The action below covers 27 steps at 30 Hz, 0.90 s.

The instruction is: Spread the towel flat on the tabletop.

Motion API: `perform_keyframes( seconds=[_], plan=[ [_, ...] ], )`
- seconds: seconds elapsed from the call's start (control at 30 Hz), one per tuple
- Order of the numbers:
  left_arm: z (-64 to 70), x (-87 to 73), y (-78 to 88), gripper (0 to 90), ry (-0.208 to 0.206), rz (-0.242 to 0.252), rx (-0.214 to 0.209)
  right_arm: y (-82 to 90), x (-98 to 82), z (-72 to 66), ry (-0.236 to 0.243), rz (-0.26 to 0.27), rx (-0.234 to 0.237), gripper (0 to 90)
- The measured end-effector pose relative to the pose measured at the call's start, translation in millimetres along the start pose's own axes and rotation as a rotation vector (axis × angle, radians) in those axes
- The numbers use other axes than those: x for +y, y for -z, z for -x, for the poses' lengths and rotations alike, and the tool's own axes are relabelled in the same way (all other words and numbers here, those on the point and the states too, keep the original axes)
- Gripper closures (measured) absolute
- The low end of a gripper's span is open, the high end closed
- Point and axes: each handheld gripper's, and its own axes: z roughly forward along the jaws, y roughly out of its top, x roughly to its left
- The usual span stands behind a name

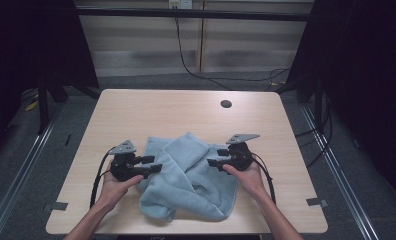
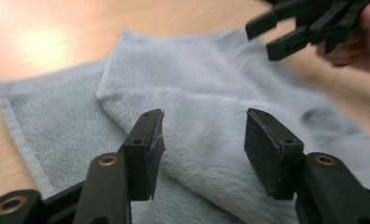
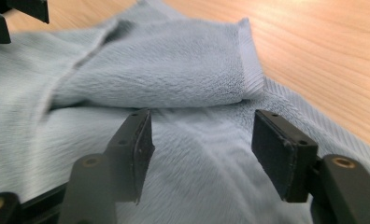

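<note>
A light blue towel (image 1: 188, 175) lies crumpled and partly folded on the wooden table (image 1: 151, 110), near the front middle. My left gripper (image 1: 153, 164) hovers at the towel's left edge, open, with nothing between its jaws. In the left gripper view the towel (image 2: 197, 102) spreads under the open left gripper (image 2: 202, 149). My right gripper (image 1: 213, 163) is at the towel's right side, open too. In the right gripper view a folded flap of towel (image 3: 174, 74) lies just beyond the open right gripper (image 3: 202, 154).
A round dark cable hole (image 1: 226, 104) sits in the table near its far right. Black cables trail over the floor (image 1: 226, 77) behind the table. Bare tabletop lies beyond the towel and on both sides.
</note>
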Motion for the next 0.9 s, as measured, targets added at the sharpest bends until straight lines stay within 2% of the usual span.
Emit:
perform_keyframes(
  seconds=[0.07, 0.17, 0.3, 0.37, 0.4, 0.43, 0.47, 0.5, 0.53, 0.57, 0.6, 0.63, 0.67, 0.7, 0.73, 0.77, 0.8, 0.9],
  plan=[
    [0.3, -7.8, -7.8, 47.4, -0.003, -0.050, 0.007, -11.6, -1.1, 1.8, -0.001, -0.023, 0.015, 33.6],
    [-1.1, -14.9, -9.3, 47.5, 0.004, -0.069, 0.002, -24.3, -9.3, 0.3, 0.013, -0.068, -0.007, 28.0],
    [-0.5, -15.2, -9.2, 48.2, -0.020, -0.078, 0.008, -23.1, -13.9, 1.1, 0.039, -0.081, -0.037, 28.8],
    [0.4, -15.1, -7.7, 48.3, -0.030, -0.087, 0.013, -23.0, -15.2, 0.2, 0.036, -0.074, -0.046, 29.8],
    [0.8, -15.1, -6.3, 48.4, -0.032, -0.090, 0.013, -23.4, -17.0, -3.0, 0.054, -0.068, -0.070, 32.1],
    [1.5, -15.2, -4.6, 48.3, -0.028, -0.089, 0.015, -23.8, -19.1, -7.7, 0.094, -0.070, -0.102, 34.5],
    [2.6, -15.1, -0.8, 48.3, -0.032, -0.089, 0.013, -22.1, -19.0, -16.0, 0.115, -0.099, -0.122, 44.6],
    [2.6, -15.1, -0.8, 48.1, -0.032, -0.089, 0.013, -22.1, -19.0, -16.0, 0.115, -0.099, -0.122, 44.6],
    [3.9, -14.1, 1.9, 48.1, -0.036, -0.082, 0.014, -20.2, -18.7, -17.6, 0.115, -0.109, -0.120, 51.1],
    [5.5, -12.4, 4.7, 47.0, -0.027, -0.046, 0.016, -14.8, -22.1, -20.4, 0.111, -0.113, -0.093, 60.3],
    [9.4, -2.6, 8.9, 46.1, -0.033, 0.017, 0.015, -13.5, -23.7, -21.3, 0.101, -0.107, -0.078, 64.5],
    [9.4, -2.6, 8.9, 45.4, -0.033, 0.017, 0.015, -13.5, -23.7, -21.3, 0.101, -0.107, -0.078, 64.5],
    [12.5, 7.6, 8.0, 45.4, -0.045, 0.032, 0.023, -11.2, -25.6, -22.4, 0.101, -0.107, -0.070, 67.3],
    [15.2, 19.3, 1.1, 42.9, -0.052, 0.048, 0.018, -8.4, -29.6, -24.2, 0.089, -0.096, -0.054, 70.7],
    [15.2, 19.3, 1.1, 42.5, -0.052, 0.048, 0.018, -8.4, -29.6, -24.2, 0.089, -0.096, -0.054, 70.7],
    [16.4, 26.3, -7.5, 40.6, -0.059, 0.048, 0.007, -7.3, -30.7, -25.5, 0.092, -0.098, -0.050, 74.0],
    [17.1, 29.8, -14.9, 38.6, -0.059, 0.031, -0.017, -7.1, -30.5, -25.7, 0.089, -0.101, -0.048, 74.9],
    [23.9, 36.0, -46.6, 35.5, -0.075, -0.039, -0.048, -7.4, -31.7, -25.2, 0.086, -0.089, -0.044, 76.4]
  ],
)
